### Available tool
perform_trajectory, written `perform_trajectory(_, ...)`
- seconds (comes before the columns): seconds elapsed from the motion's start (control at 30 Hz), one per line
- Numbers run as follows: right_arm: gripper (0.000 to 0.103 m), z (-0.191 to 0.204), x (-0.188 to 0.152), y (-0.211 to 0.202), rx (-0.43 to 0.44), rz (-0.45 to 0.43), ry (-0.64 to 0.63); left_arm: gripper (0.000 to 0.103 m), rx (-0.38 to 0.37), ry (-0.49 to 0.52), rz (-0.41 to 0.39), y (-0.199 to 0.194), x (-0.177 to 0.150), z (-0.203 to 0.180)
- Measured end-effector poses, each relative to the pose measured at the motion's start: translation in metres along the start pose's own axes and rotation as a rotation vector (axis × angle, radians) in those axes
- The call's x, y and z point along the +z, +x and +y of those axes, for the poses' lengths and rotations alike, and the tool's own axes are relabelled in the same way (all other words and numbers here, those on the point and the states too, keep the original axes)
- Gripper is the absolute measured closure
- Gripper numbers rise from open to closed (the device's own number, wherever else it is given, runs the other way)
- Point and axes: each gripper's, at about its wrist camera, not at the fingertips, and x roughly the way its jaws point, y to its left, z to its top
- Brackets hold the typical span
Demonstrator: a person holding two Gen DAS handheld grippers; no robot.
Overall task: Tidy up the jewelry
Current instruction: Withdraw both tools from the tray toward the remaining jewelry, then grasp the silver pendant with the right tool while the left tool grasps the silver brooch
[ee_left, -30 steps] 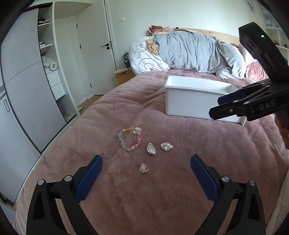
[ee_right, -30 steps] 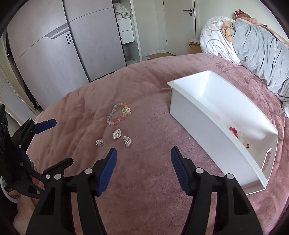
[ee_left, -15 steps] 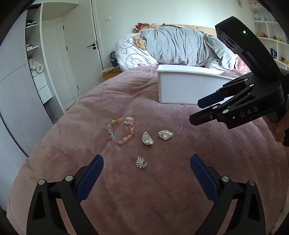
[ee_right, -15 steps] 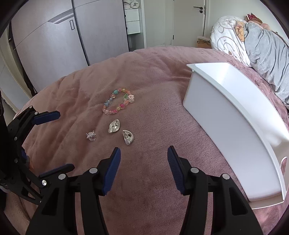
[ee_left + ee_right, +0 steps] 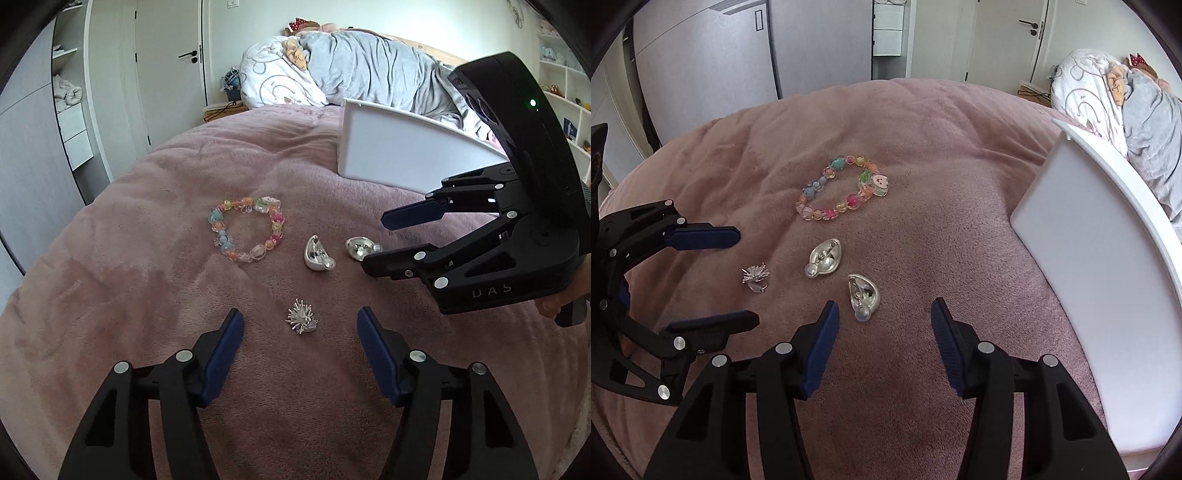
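Note:
On the pink blanket lie a colourful bead bracelet [image 5: 246, 234] [image 5: 843, 192], two silver earrings [image 5: 317, 253] [image 5: 361, 248] [image 5: 823, 257] [image 5: 863, 296] and a small spiky silver ring [image 5: 301, 316] [image 5: 755, 277]. My left gripper [image 5: 298, 335] [image 5: 710, 277] is open, with the spiky ring between its fingertips' line. My right gripper [image 5: 883, 322] [image 5: 384, 242] is open, just short of the nearer earring. A white bin [image 5: 399, 147] [image 5: 1100, 266] stands at the right.
The pink blanket [image 5: 147, 258] covers the bed. A grey duvet and pillows [image 5: 369, 74] lie behind the bin. Wardrobe doors [image 5: 701, 66] and a room door [image 5: 170, 66] stand beyond the bed's edge.
Both grippers have moved down and closer to the jewelry. The left has narrowed somewhat around the spiky ring's position. The right now sits by the nearer earring.

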Motion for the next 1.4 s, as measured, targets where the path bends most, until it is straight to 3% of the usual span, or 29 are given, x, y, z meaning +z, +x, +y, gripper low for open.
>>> perform_trajectory(0.1, 0.056, 0.005, -0.001, 0.008, -0.011, -0.004, -0.017, 0.045, 0.02, 0.009, 0.004, 0.004, -0.001, -0.002)
perform_trajectory(0.17, 0.058, 0.006, -0.002, 0.012, -0.007, -0.01, -0.011, 0.063, 0.05, -0.013, -0.005, 0.005, 0.0, 0.002)
perform_trajectory(0.2, 0.06, 0.005, -0.003, 0.013, -0.002, -0.011, -0.004, 0.065, 0.051, -0.032, -0.005, 0.006, 0.0, 0.006)
perform_trajectory(0.4, 0.069, 0.0, -0.009, 0.016, 0.035, -0.021, 0.051, 0.066, 0.053, -0.022, 0.007, 0.014, 0.0, 0.003)
perform_trajectory(0.57, 0.088, 0.001, -0.013, 0.014, 0.079, -0.032, 0.073, 0.07, 0.041, -0.041, -0.002, 0.012, -0.002, 0.007)
perform_trajectory(0.9, 0.088, -0.017, -0.023, -0.013, 0.136, -0.032, 0.164, 0.076, 0.068, -0.035, -0.007, 0.005, -0.003, 0.001)
perform_trajectory(1.0, 0.088, -0.027, -0.028, -0.031, 0.127, -0.049, 0.172, 0.085, 0.061, -0.074, -0.014, -0.003, -0.002, 0.004)
perform_trajectory(1.03, 0.088, -0.031, -0.029, -0.038, 0.123, -0.056, 0.176, 0.096, 0.056, -0.092, -0.012, -0.006, -0.003, 0.006)
perform_trajectory(1.4, 0.088, -0.066, -0.05, -0.112, 0.063, -0.151, 0.195, 0.097, 0.063, -0.092, -0.025, -0.044, -0.002, -0.011)
